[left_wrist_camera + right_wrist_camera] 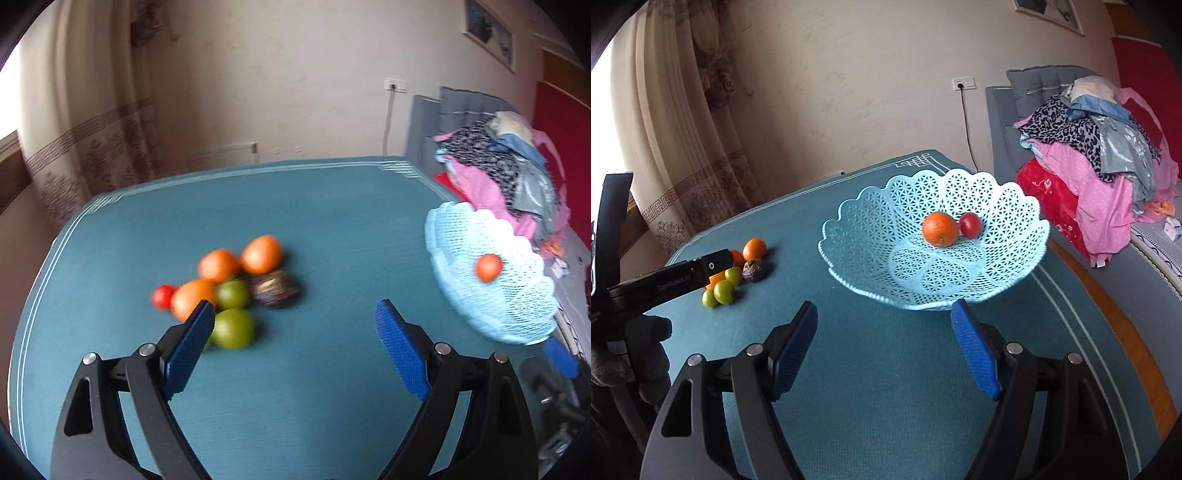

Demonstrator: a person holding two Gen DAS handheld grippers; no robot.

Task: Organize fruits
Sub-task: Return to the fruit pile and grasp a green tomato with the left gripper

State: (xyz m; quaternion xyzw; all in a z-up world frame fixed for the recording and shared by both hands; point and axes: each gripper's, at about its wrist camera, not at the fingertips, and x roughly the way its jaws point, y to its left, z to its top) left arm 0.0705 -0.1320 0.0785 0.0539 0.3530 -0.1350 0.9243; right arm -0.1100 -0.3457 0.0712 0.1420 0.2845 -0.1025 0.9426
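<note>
With both the left gripper [295, 314] and right gripper [884, 314] spread wide and empty, the clustered fruits [229, 288] on the table [332, 229], well apart from the blue basket [849, 225], could scatter if one finger nudges a neighbour.

**Two wrist cams, both angled down over table**

Left cam: faces fruit pile [229, 291] close up, basket [491, 280] at right edge. Right cam: faces basket [934, 240] near centre, pile [738, 273] far left. Shared: basket, pile, teal tabletop [871, 369], wall behind.
</note>
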